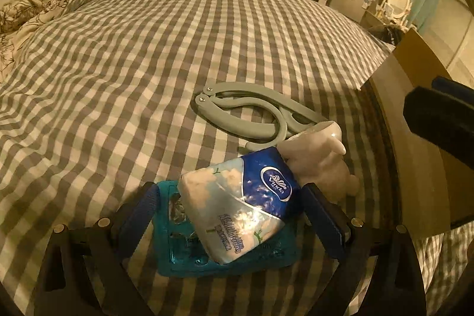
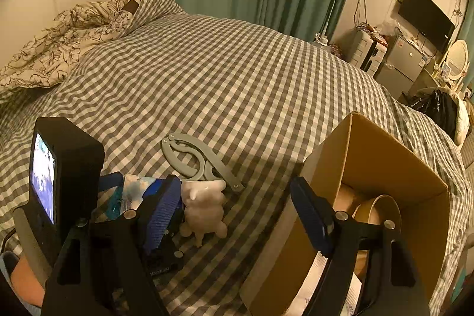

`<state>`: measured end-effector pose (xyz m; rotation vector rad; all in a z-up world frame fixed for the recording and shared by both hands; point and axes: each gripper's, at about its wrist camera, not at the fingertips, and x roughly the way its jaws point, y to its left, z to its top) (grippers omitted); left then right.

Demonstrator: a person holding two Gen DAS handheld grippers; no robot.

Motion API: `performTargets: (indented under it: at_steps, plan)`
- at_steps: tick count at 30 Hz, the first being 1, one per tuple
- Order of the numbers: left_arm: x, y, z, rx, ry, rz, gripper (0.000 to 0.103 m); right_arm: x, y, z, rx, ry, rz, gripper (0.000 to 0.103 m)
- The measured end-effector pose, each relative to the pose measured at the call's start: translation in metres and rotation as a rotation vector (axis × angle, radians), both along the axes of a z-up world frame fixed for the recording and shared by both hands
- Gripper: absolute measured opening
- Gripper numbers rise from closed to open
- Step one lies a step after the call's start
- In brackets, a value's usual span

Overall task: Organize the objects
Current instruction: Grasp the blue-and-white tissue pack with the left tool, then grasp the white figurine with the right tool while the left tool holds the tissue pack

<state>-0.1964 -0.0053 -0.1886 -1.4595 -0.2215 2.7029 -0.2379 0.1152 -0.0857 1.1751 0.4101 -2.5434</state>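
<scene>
A blue and white tissue pack (image 1: 243, 203) lies on a teal blister pack (image 1: 177, 256) on the checked bed. My left gripper (image 1: 234, 215) is open, its fingers on either side of the tissue pack without pinching it. A white animal figurine (image 1: 320, 159) lies just right of the pack. It also shows in the right wrist view (image 2: 204, 206). A grey folding hanger (image 1: 251, 111) lies beyond them. My right gripper (image 2: 237, 215) is open and empty, between the figurine and a cardboard box (image 2: 370, 150).
The open box at the right holds a roll of tape (image 2: 376, 209) and papers. The checked bed sheet (image 1: 133, 64) spreads ahead. A floral quilt and pillow (image 2: 74, 34) lie at the far left. Furniture and a TV (image 2: 423, 14) stand past the bed.
</scene>
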Motion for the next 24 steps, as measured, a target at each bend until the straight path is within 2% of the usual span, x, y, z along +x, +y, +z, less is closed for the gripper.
performTargets:
  at_steps: [1,7,9,13,15,21,24]
  plan:
    - [0.002,0.000,0.000,0.029,0.005,-0.028,0.079,0.000,0.000,0.000,-0.002,-0.003,-0.003,0.076]
    - [0.013,-0.014,0.019,0.070,0.010,-0.035,0.062,0.005,-0.001,0.000,-0.014,-0.024,-0.020,0.076]
    - [0.019,-0.021,0.031,0.039,0.042,-0.031,0.056,0.008,-0.003,-0.001,-0.012,-0.029,-0.026,0.076]
    - [0.034,-0.035,0.060,-0.078,0.129,-0.005,0.056,0.012,-0.013,-0.004,-0.003,-0.037,-0.027,0.076]
    - [0.035,-0.041,0.065,-0.116,0.149,0.010,0.056,0.014,-0.022,-0.008,-0.008,-0.048,-0.022,0.076]
    - [0.033,-0.056,0.061,-0.203,0.143,0.080,0.056,0.014,-0.043,-0.025,0.010,-0.068,-0.059,0.076]
    - [0.033,-0.066,0.056,-0.209,0.121,0.099,0.056,0.007,-0.052,-0.043,0.061,-0.094,-0.074,0.076]
